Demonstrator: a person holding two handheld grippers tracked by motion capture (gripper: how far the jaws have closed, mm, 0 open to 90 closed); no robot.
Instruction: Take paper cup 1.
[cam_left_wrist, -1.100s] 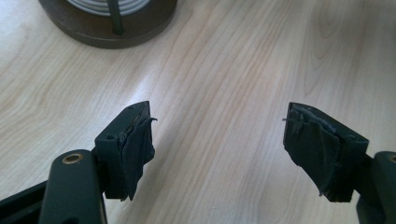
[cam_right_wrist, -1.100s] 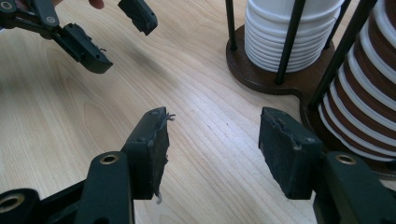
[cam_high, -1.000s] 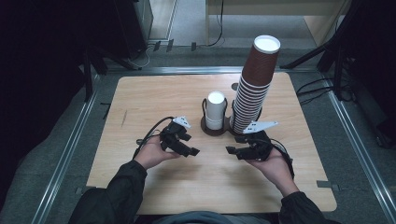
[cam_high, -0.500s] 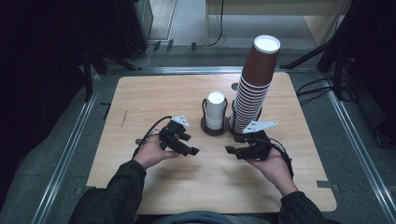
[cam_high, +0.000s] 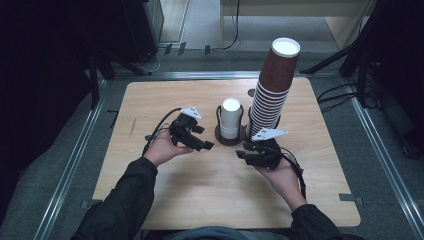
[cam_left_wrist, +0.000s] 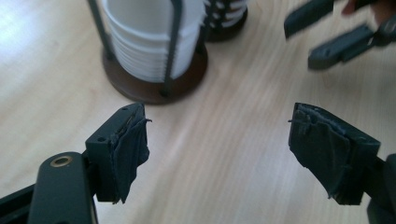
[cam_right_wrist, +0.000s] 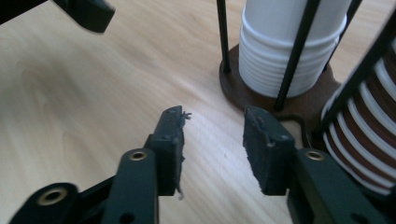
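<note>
The left gripper (cam_high: 204, 145) has just spread its jaws wider, with nothing but bare table (cam_left_wrist: 224, 154) between the pads, and it has lifted a touch since a second ago. The right gripper (cam_high: 241, 155) has just narrowed, and its jaws are also empty, parted over wood. That looks like both lining up for a cup pick.

The white cups (cam_high: 230, 119) sit in their rack straight ahead of both tips, near but not touched; the brown stack (cam_high: 272, 92) towers just beyond the right gripper, on its outer side.

Both hands hold low over the table, the tongs angled inward toward each other and forward at the rack. Which stack comes first is hard to call from here.
</note>
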